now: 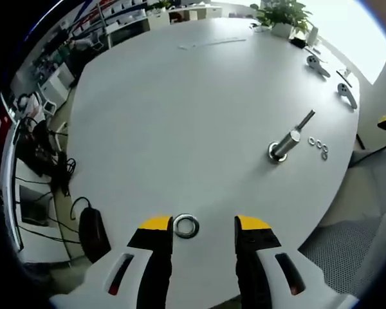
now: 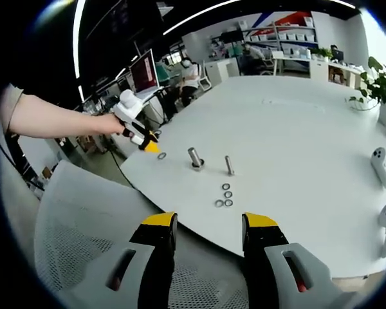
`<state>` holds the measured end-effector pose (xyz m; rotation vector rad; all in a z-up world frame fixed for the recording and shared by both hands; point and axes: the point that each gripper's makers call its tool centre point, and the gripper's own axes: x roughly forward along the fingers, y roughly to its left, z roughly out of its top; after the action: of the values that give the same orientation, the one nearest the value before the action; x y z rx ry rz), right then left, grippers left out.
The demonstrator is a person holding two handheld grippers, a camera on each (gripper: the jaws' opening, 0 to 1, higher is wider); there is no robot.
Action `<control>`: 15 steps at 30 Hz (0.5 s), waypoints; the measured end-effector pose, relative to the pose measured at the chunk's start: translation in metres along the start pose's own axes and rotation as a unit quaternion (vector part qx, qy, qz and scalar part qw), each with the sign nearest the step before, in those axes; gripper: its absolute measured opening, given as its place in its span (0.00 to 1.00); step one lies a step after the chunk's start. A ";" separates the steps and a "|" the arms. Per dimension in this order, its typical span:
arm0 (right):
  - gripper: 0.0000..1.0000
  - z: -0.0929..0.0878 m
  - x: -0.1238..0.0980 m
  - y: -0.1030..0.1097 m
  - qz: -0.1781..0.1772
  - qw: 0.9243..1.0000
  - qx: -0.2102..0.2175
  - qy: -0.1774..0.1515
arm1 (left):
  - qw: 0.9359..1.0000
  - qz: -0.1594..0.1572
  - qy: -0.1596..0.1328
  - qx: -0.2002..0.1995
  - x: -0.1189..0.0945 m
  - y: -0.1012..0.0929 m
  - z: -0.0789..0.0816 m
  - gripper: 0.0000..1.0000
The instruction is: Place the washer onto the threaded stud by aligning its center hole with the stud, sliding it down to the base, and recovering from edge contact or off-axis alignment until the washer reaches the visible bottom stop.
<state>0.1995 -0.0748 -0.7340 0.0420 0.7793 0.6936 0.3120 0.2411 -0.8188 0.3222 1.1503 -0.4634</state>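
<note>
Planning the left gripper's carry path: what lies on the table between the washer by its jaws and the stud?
In the left gripper view, only bare white table lies between the washer and the stud.

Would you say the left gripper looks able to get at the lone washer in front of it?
Probably yes: the washer lies flat on the table just ahead of the left gripper, between its open jaws, with nothing in the way.

In the left gripper view, 1 washer [image 1: 186, 226] lies on the tabletop [image 1: 180, 129] between the left claw [image 1: 204, 230] tips. The threaded stud [image 1: 289, 140] stands farther right, with 3 spare washers [image 1: 318, 145] just beside it.
</note>
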 end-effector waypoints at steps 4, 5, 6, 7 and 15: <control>0.43 -0.001 0.000 -0.001 -0.003 1.000 0.002 0.002 | 1.000 -0.005 0.020 0.003 0.012 0.006 -0.006 0.36; 0.43 -0.001 0.000 -0.001 -0.004 1.000 0.002 0.002 | 1.000 -0.006 0.023 0.001 0.013 0.007 -0.008 0.36; 0.43 0.000 -0.001 -0.002 -0.005 1.000 0.003 0.001 | 1.000 -0.008 0.028 0.001 0.014 0.009 -0.010 0.37; 0.43 0.000 -0.001 -0.002 -0.006 1.000 0.004 0.000 | 0.999 -0.009 0.034 0.001 0.015 0.011 -0.013 0.37; 0.43 0.001 -0.002 -0.006 -0.013 1.000 0.012 -0.005 | 0.998 -0.012 0.067 0.004 0.026 0.020 -0.035 0.37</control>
<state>0.2022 -0.0802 -0.7338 0.0572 0.7766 0.6600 0.3030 0.2704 -0.8557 0.3499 1.2845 -0.4731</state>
